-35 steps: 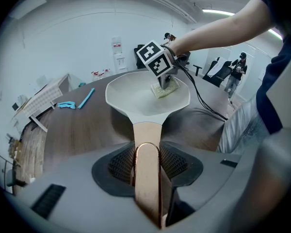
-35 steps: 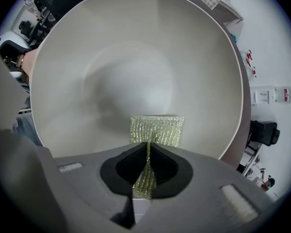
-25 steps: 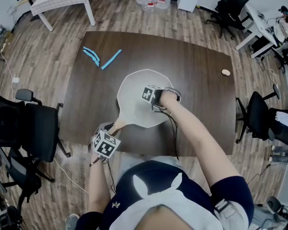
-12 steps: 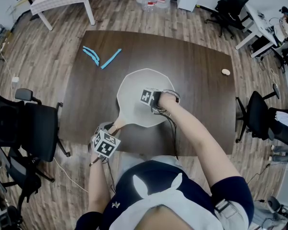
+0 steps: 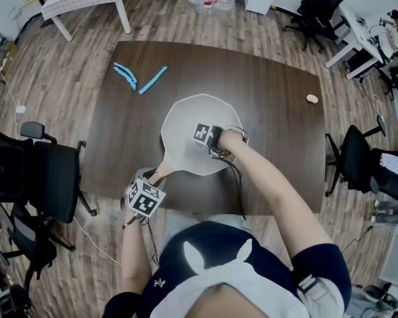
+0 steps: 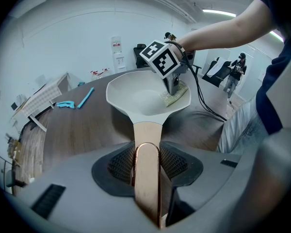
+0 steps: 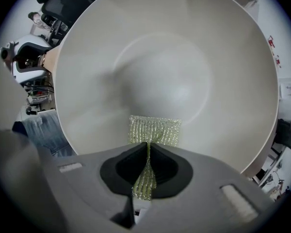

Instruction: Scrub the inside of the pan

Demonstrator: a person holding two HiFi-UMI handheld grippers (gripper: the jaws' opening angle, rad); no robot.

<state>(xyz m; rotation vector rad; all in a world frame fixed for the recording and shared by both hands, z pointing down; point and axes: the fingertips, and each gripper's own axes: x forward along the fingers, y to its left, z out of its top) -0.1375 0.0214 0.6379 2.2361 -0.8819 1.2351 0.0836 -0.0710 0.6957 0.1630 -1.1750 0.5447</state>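
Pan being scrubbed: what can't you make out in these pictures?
- Head view: the scrubbing cloth is hidden under the right hand-held gripper.
- Right gripper view: the handle of the pan is hidden behind that gripper's own body.
- Head view: the small round thing on the table is too small to identify.

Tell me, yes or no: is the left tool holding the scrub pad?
No, the left tool clamps the pan handle; the right tool pinches the pad.

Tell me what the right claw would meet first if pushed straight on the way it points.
The white inside of the pan: the right claw, shut on the green scrub cloth, points straight into it, the cloth seemingly touching.
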